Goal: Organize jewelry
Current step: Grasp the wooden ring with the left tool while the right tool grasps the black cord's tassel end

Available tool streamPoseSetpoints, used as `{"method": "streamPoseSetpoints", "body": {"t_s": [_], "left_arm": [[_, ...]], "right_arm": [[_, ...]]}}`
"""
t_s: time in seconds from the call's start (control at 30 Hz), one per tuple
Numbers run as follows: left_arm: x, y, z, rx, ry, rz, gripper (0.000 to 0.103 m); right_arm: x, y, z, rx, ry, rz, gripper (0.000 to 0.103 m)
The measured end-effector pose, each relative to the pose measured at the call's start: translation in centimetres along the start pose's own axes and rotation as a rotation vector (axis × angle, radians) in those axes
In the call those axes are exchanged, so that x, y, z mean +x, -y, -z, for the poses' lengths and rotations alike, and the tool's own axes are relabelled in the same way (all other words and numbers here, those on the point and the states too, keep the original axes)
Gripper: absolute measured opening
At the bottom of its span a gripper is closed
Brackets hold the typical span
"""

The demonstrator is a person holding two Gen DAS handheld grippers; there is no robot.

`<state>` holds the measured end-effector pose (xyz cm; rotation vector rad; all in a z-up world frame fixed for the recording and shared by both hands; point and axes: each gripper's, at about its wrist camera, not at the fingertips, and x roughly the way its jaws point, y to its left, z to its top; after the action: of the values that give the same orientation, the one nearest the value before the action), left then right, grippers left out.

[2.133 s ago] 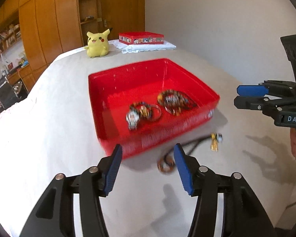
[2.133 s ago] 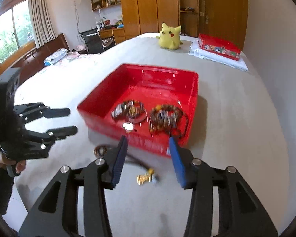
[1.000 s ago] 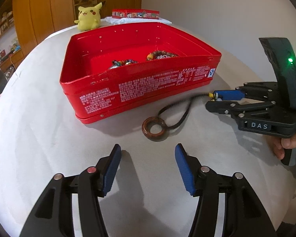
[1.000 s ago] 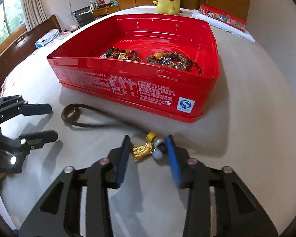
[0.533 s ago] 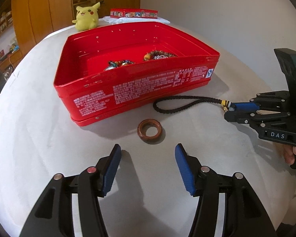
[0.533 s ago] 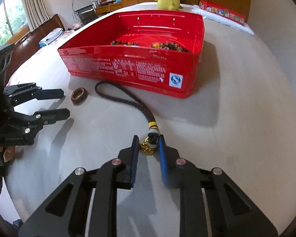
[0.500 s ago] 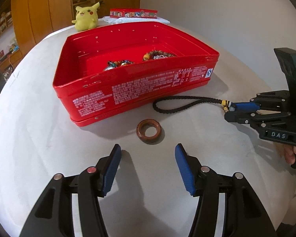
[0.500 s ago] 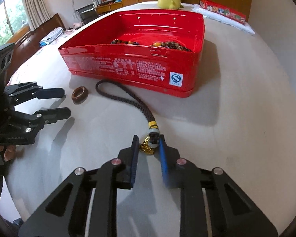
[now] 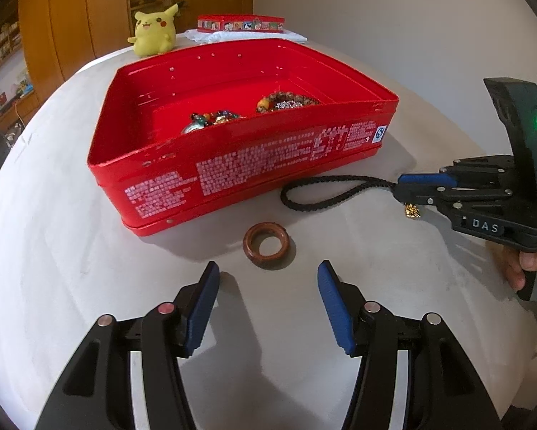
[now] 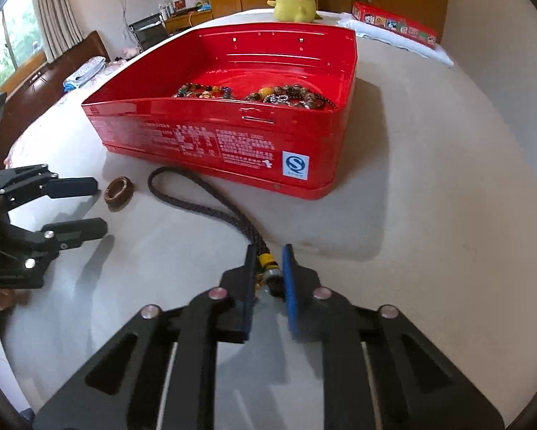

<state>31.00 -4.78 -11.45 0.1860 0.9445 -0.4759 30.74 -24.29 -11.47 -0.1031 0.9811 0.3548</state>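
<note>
A red tin box (image 9: 254, 175) (image 10: 211, 139) stands on the pale table and holds several bead bracelets (image 9: 286, 102) (image 10: 279, 98). A brown wooden ring (image 9: 266, 245) (image 10: 118, 192) lies on the table in front of the box, just ahead of my open, empty left gripper (image 9: 266, 279) (image 10: 82, 202). My right gripper (image 10: 266, 268) (image 9: 403, 186) is shut on the beaded, gold-tasselled end of a black braided cord (image 9: 326, 188) (image 10: 204, 200), whose loop lies by the box's front wall. The gold tassel (image 9: 413, 210) hangs below the fingers.
A yellow Pikachu plush (image 9: 153, 30) (image 10: 296, 0) and a flat red printed box (image 9: 240, 22) (image 10: 394, 23) on a white cloth sit at the table's far end. Wooden cabinets stand behind. A wall runs along the right side.
My right gripper closed on the cord's tasselled end and pulled it right, off the wooden ring, then lifted it slightly. The ring stays in front of my open left gripper.
</note>
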Motion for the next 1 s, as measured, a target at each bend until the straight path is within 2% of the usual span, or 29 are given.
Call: {"method": "streamPoseSetpoints", "body": {"t_s": [0.23,0.4,0.43,0.53,0.6,1.0], "left_arm": [[1.0,0.2,-0.7,-0.004,-0.001,0.001,0.060],[1.5,0.5,-1.0,-0.006,0.005,-0.028,0.058],[1.6,0.5,-1.0,-0.016,0.006,-0.032,0.057],[1.6,0.4,-1.1,-0.024,0.008,-0.041,0.044],[1.6,0.3,-1.2,-0.032,0.009,-0.036,0.029],[-0.2,0.3,-0.8,-0.058,0.039,-0.037,0.029]], "right_arm": [[-0.4,0.9,1.0,0.034,0.019,-0.034,0.010],[-0.4,1.1,1.1,0.040,0.027,-0.049,0.010],[-0.5,1.1,1.2,0.042,0.028,-0.053,0.010],[-0.6,1.2,1.3,0.047,0.032,-0.064,0.010],[-0.5,1.3,1.2,0.049,0.033,-0.068,0.010],[-0.8,1.1,1.3,0.047,0.028,-0.063,0.010]]}}
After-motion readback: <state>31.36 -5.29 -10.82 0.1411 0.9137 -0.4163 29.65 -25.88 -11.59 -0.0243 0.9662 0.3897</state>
